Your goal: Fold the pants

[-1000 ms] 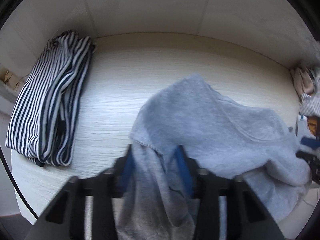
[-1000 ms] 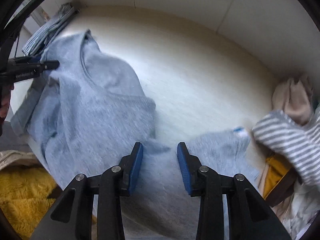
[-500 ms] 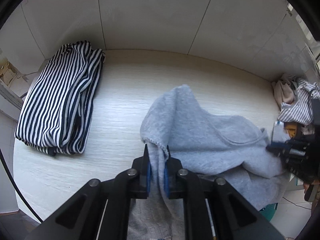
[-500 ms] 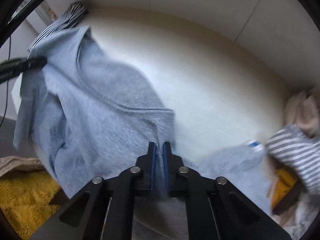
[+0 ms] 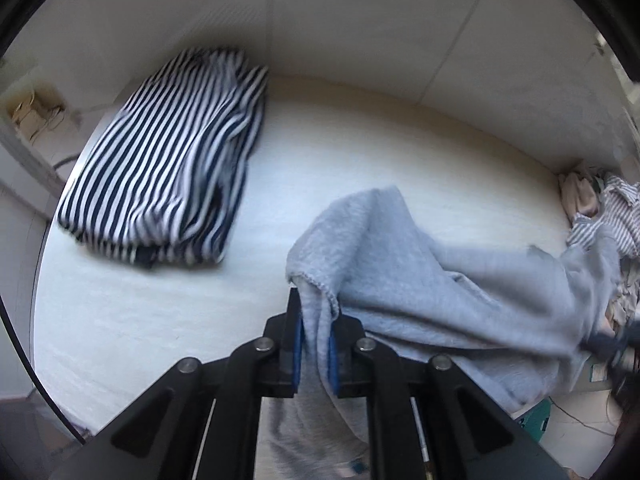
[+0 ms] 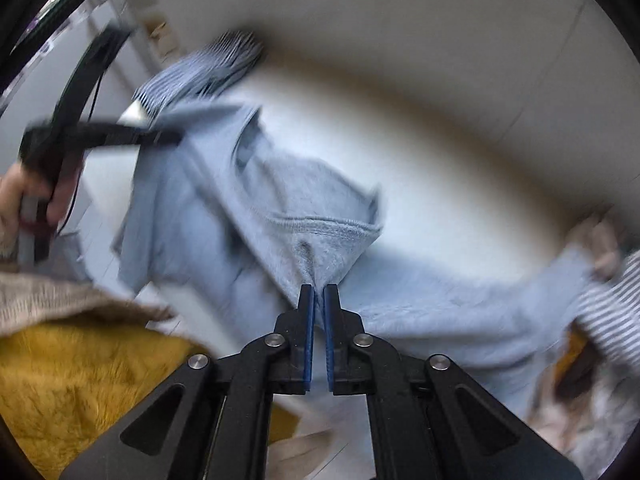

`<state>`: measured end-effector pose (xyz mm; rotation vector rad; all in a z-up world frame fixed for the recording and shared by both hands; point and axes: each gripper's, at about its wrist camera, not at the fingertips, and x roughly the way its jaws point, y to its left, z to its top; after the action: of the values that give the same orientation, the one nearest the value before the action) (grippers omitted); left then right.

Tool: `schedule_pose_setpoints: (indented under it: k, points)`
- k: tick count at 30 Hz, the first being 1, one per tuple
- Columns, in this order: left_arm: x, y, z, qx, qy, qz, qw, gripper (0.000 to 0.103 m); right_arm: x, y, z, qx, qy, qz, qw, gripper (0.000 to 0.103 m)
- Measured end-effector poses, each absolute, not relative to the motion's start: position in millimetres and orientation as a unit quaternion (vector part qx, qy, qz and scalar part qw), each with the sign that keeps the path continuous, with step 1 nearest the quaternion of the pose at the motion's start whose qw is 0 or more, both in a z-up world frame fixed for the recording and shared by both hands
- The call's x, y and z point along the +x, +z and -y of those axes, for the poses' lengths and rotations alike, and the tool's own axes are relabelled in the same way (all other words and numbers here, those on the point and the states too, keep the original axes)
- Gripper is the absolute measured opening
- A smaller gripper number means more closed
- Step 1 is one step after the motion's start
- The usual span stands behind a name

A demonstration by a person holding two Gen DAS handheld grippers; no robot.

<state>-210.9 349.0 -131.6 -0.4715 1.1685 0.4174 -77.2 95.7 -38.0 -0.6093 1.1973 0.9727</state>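
Pants (image 5: 460, 276), grey fleece, sit right of centre on the pale table (image 5: 160, 320), bunched and partly lifted, a hemmed edge pinched at two places so the cloth can be pulled taut and spread before any fold, my read. Far left on the table, a folded striped garment (image 5: 168, 160) lies well apart from the grey cloth, likely parked as finished work. Left gripper (image 5: 315, 316) has its blue pads nearly together, clamped on a thick fold of the hem; cloth hangs below it past the table edge. Right gripper (image 6: 319, 300) is pinched tight on a thinner bit just under a stitched band, cloth fanning up from the pinch. In the right wrist view the other gripper shows at far left, held by a hand (image 6: 28, 196), biting the far end of the same garment. At far right, a clothes pile (image 5: 600, 204) is crowded against the wall. Hard to read: both views are motion-blurred, can't tell waistband from leg cuff, lower cloth is hidden behind the gripper bodies, yellow fabric (image 6: 80, 380) below the table is unidentifiable.
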Motion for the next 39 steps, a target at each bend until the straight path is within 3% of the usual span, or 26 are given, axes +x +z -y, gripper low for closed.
schedule_pose_setpoints:
  k: [4,8,10,11,12,16,21,27,39]
  points:
    - [-221.8,-152.8,-356.3,-0.234,0.196,-0.561,0.770,0.011,-102.9,-82.5,-101.2,-0.276,0.417,-0.591,0.633,0.008]
    - [-223.5,-162.7,-357.8,-0.231,0.187,-0.566,0.769,0.011,-105.3,-84.6,-101.3,-0.299,0.408,-0.603,0.617,0.012]
    - [-222.7,-162.2,-357.0,-0.223,0.184,-0.566,0.772,0.011,-97.1,-62.1,-101.8,-0.294,0.417,-0.576,0.639,0.027]
    - [-222.4,-162.4,-356.7,-0.223,0.183,-0.566,0.772,0.011,-89.9,-47.4,-103.7,-0.288,0.418,-0.561,0.653,0.043]
    - [-222.1,-162.8,-357.3,-0.223,0.181,-0.566,0.773,0.012,-84.3,-38.0,-104.9,-0.284,0.417,-0.552,0.664,0.052]
    - [-219.8,-162.9,-357.7,-0.224,0.177,-0.564,0.775,0.012,-50.9,-20.2,-113.7,-0.307,0.404,-0.526,0.683,0.053]
    - [-221.8,-161.8,-357.6,-0.229,0.181,-0.560,0.775,0.012,-13.4,-27.2,-127.1,-0.363,0.423,-0.535,0.635,0.053]
    - [-225.7,-161.0,-355.7,-0.230,0.193,-0.557,0.774,0.012,-5.9,22.6,-129.9,-0.347,0.492,-0.490,0.631,0.053]
    - [-223.3,-157.9,-343.6,-0.228,0.218,-0.552,0.772,0.014,8.9,-97.8,-172.6,-0.433,0.475,-0.580,0.501,0.053]
